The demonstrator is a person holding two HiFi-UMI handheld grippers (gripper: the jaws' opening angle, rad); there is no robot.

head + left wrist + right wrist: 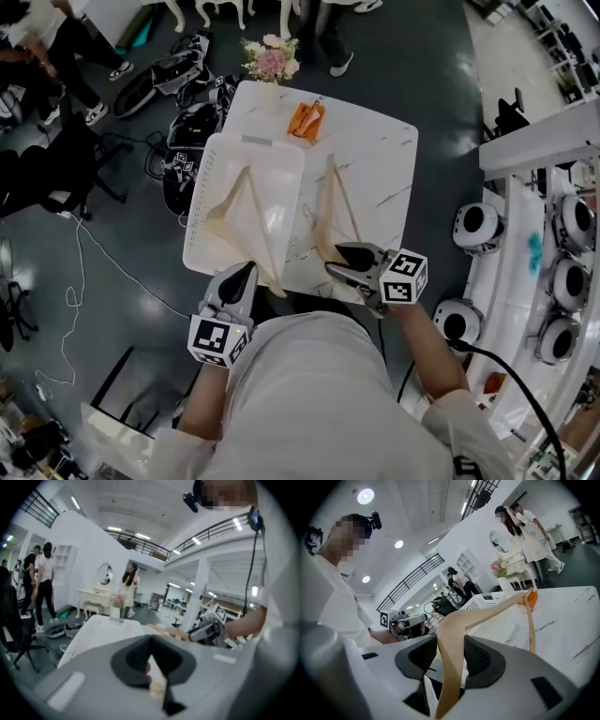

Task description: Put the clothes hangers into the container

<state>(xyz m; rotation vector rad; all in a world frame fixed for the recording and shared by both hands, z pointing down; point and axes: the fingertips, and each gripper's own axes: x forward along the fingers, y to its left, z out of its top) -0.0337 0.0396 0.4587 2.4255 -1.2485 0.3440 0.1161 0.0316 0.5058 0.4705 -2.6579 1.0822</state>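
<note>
Wooden hanger (pixel 487 616), clamped between right gripper (pixel 451 656) jaws, contact unclear in head view

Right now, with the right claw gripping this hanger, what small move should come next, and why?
Probably carry it left, across the rim of the white container. The right claw is clamped on the wooden hanger, which is to the right of the container, not inside it. Another hanger already lies in there, so this one likely belongs beside it.
</note>
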